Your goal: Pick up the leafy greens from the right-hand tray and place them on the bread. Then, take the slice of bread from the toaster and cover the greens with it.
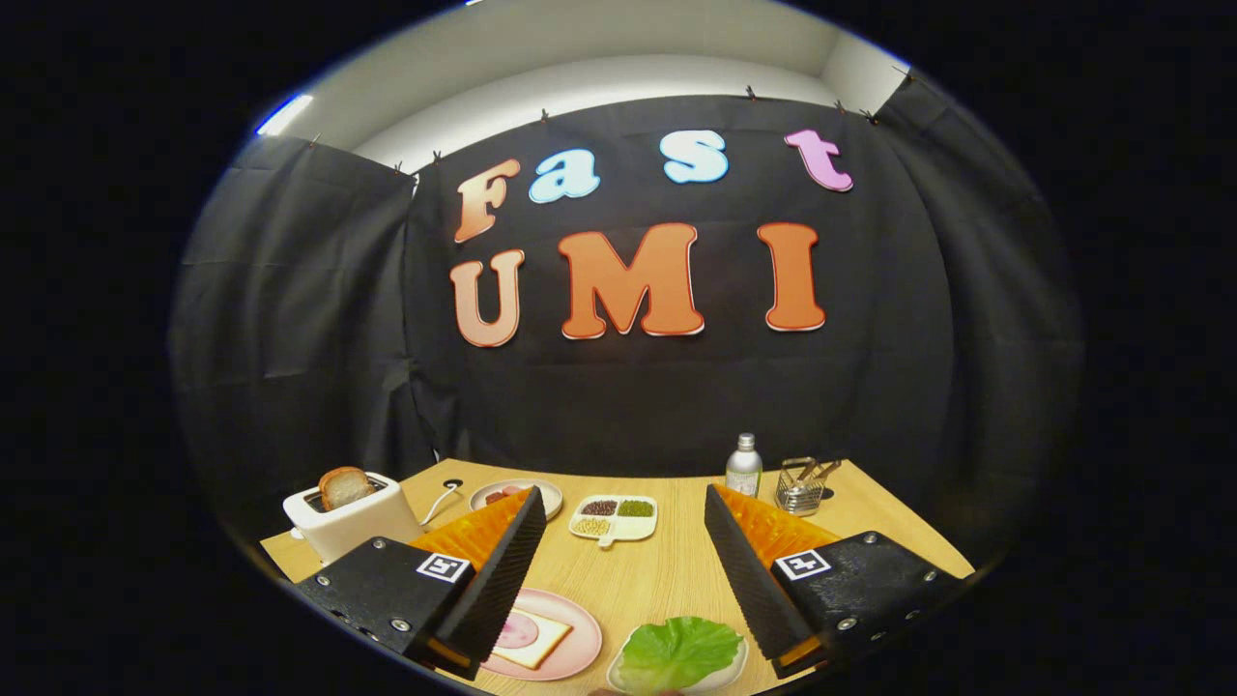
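The gripper hangs above the wooden table with its jaws spread wide and nothing held between them. Taking the toaster as the landmark: it stands at the table's near-left corner, behind the left finger, white, with a slice of bread standing upright in its slot. Nearer than the toaster and partly under the left fingertip lies a pink plate carrying another bread slice with a pink round of meat on it. Further from the toaster, just beside that plate and close to the right fingertip, the leafy greens rest on a small pale tray. Beyond the toaster sits a second plate with some food, then a divided dish of beans or grains between the fingers, and farthest across, a bottle and a wire basket by the black wall.
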`<state>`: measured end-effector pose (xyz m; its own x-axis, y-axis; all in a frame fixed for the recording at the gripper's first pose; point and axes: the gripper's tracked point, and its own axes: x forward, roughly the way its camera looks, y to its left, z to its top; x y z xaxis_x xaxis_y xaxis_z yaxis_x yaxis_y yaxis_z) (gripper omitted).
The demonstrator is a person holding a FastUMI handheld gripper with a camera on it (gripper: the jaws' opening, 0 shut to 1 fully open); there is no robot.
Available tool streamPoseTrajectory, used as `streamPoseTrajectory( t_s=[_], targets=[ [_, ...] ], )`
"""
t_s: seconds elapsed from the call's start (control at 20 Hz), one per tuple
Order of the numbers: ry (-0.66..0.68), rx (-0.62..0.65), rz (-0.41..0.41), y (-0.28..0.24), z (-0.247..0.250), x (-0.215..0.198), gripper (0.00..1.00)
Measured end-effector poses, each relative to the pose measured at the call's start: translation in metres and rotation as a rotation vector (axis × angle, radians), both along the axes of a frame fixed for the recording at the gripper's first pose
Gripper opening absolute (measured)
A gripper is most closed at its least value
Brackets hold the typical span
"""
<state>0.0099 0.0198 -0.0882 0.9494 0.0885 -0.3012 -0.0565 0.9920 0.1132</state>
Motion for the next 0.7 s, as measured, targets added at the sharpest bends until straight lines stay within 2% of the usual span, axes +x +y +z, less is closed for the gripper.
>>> streamPoseTrajectory(
  t_s=[0.55,0.7],
  targets=[
    [0.376,-0.062,-0.075,-0.026,-0.097,-0.015,0.99],
    [0.493,-0.016,-0.054,-0.019,-0.123,-0.027,0.99]
  ],
)
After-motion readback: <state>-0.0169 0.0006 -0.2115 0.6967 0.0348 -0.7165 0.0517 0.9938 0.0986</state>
